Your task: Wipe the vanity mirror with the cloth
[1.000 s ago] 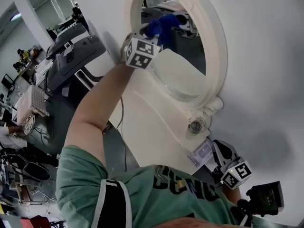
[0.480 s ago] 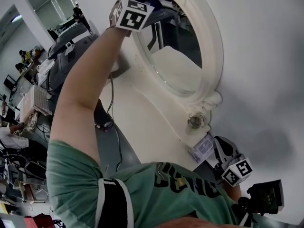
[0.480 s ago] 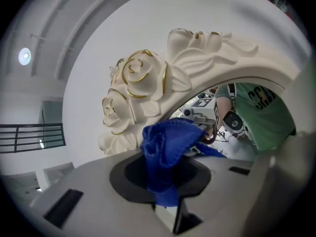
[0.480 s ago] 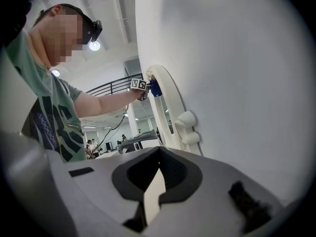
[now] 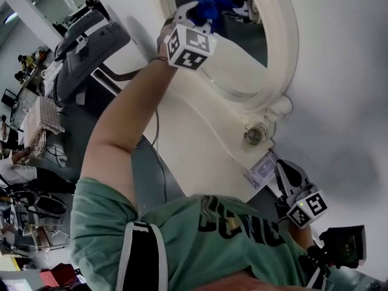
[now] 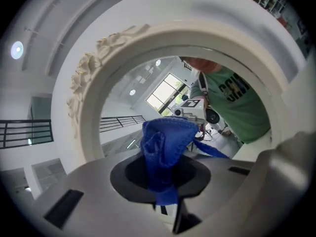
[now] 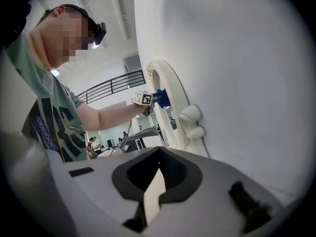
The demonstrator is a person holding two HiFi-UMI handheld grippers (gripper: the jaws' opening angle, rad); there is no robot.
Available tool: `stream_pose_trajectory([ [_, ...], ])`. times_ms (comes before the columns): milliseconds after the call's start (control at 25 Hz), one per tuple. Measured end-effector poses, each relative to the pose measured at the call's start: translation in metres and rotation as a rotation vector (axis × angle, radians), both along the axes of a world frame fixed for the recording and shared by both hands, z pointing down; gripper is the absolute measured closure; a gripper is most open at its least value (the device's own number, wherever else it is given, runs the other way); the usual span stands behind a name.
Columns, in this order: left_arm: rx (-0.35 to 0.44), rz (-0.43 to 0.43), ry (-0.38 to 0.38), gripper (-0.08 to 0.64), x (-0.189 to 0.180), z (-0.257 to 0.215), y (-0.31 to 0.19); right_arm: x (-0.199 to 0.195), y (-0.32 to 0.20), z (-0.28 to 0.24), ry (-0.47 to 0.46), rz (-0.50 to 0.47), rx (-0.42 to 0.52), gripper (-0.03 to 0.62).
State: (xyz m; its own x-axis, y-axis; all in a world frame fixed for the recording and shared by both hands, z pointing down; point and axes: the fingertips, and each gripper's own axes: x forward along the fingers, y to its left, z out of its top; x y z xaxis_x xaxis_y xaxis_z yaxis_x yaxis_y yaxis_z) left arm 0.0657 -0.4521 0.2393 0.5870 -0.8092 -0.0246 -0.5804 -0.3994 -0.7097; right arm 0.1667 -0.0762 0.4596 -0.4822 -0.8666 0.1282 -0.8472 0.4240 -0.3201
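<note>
An oval vanity mirror in a white carved frame (image 5: 277, 47) stands against the white wall, its glass (image 5: 242, 65) showing reflections. My left gripper (image 5: 201, 17) is raised to the upper part of the glass, shut on a bunched blue cloth (image 5: 212, 6) that presses against the mirror. In the left gripper view the blue cloth (image 6: 165, 144) sticks out between the jaws of the left gripper (image 6: 167, 196), with the frame (image 6: 86, 83) arching around it. My right gripper (image 5: 280, 173) hangs low beside the mirror's foot. In the right gripper view the right gripper (image 7: 152, 194) has its jaws together, nothing between them.
A round metal knob (image 5: 254, 133) sits at the mirror's base, with a small printed card (image 5: 260, 171) below it. Grey machines (image 5: 91, 38) and cluttered desks fill the room at the left. A black device (image 5: 342, 247) is at the bottom right. The person's arm (image 5: 121, 132) reaches up across the view.
The left gripper with the cloth swept from the glass's upper left up to the top rim, then back down onto the upper glass. The right gripper stayed put.
</note>
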Motion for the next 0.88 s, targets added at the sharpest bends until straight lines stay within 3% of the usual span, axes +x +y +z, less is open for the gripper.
stream_pose_trajectory([
  [280, -0.236, 0.042, 0.067, 0.482, 0.026, 0.181, 0.045, -0.007, 0.001, 0.009, 0.013, -0.012, -0.045, 0.58],
  [520, -0.413, 0.111, -0.014, 0.479, 0.05, 0.283, 0.086, -0.009, 0.002, 0.01, 0.02, -0.013, -0.069, 0.58],
  [640, -0.469, 0.156, -0.049, 0.483, 0.055, 0.312, 0.097, -0.008, 0.002, 0.012, 0.024, -0.007, -0.077, 0.58],
  [880, -0.513, 0.2, -0.076, 0.482, 0.057, 0.316, 0.097, -0.009, -0.004, 0.007, 0.03, -0.009, -0.062, 0.58],
])
